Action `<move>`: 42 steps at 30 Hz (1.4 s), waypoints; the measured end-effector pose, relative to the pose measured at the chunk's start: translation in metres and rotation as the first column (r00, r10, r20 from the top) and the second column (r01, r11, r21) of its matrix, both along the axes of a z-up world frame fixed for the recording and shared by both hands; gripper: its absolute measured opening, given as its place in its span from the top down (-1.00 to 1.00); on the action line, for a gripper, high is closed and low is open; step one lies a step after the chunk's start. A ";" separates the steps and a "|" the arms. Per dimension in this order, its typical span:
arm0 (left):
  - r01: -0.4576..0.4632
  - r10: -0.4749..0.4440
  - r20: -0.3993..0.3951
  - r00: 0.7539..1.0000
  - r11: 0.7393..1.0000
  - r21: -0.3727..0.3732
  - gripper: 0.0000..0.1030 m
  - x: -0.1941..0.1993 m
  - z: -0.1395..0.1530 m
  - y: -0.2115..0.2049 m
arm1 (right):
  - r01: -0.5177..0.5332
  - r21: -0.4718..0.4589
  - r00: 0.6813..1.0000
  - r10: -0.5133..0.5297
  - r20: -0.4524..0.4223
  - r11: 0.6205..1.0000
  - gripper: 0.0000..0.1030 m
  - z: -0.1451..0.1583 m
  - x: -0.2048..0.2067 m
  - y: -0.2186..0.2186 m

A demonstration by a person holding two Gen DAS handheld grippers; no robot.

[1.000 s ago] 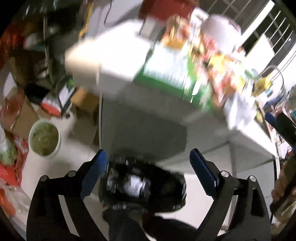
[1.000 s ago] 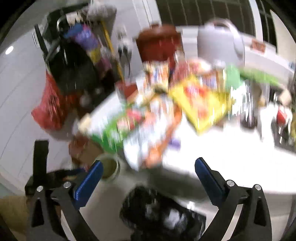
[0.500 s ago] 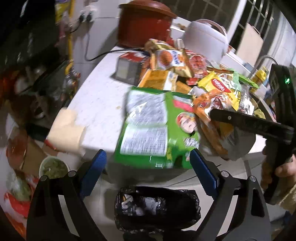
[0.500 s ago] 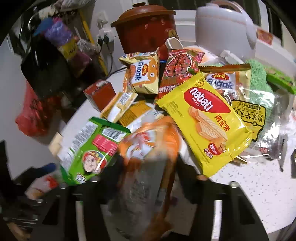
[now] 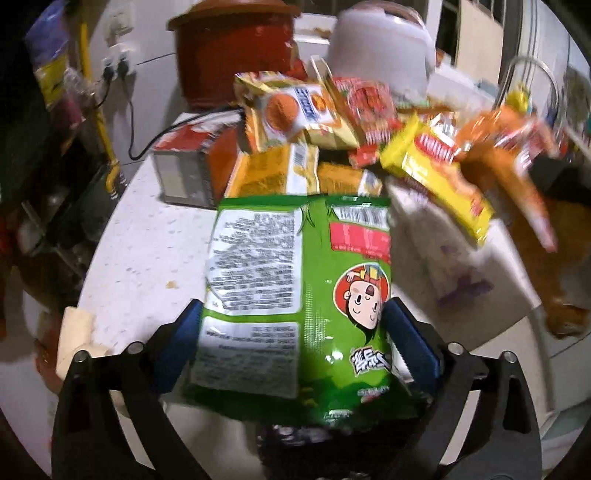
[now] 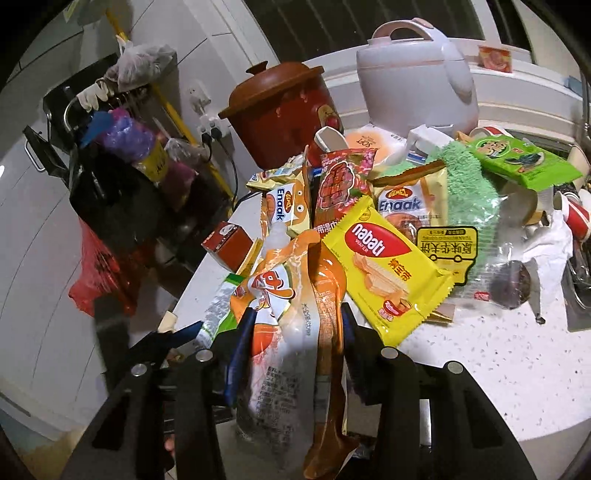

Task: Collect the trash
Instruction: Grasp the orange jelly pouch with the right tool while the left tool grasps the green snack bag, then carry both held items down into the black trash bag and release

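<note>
Orange-and-clear crinkled plastic wrapper (image 6: 295, 321) with small printed text, pinched in right gripper (image 6: 291, 332) at white speckled countertop (image 6: 498, 354) edge. Flat green foil snack bag (image 5: 295, 288) with cartoon face, between spread fingers of left gripper (image 5: 295, 332). Beside: yellow "nabati WAFER" packet (image 6: 384, 266), "Enaak" pouches (image 6: 284, 210), red-brown clay pot (image 6: 280, 114).

Speckled white counter (image 6: 491, 354), white tiled wall (image 6: 29, 206), dark barred window (image 6: 332, 22).
</note>
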State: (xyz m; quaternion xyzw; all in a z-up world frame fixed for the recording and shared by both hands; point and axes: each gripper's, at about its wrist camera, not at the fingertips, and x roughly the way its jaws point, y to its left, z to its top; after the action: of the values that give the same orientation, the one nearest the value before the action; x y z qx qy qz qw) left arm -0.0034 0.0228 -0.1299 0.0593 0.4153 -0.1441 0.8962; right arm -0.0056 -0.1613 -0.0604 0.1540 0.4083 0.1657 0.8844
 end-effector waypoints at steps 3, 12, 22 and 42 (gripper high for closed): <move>0.006 -0.006 0.007 1.000 1.000 0.012 -0.87 0.006 0.000 -0.006 | 0.009 0.017 1.000 -0.009 -0.002 1.000 0.13 -0.001 -0.004 -0.004; 0.023 -0.026 -0.017 1.000 0.990 -0.138 -0.07 0.006 0.010 0.016 | 0.026 0.041 1.000 -0.026 -0.006 0.999 0.12 -0.004 -0.009 -0.012; 0.002 0.003 0.016 1.000 0.947 -0.321 -0.06 -0.032 0.055 0.056 | -0.062 0.045 0.998 0.061 0.022 0.997 0.12 0.011 -0.024 -0.003; -0.137 0.053 -0.563 0.825 0.985 -0.108 -0.07 -0.116 -0.219 0.044 | -0.322 -0.237 0.845 0.165 -0.510 0.917 0.10 -0.266 -0.096 0.037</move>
State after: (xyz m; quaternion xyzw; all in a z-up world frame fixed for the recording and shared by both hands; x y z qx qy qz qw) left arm -0.1197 0.0671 -0.3489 -0.0707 0.6498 -0.1397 0.7438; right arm -0.1021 -0.1242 -0.3259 -0.0058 0.6517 0.1675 0.7397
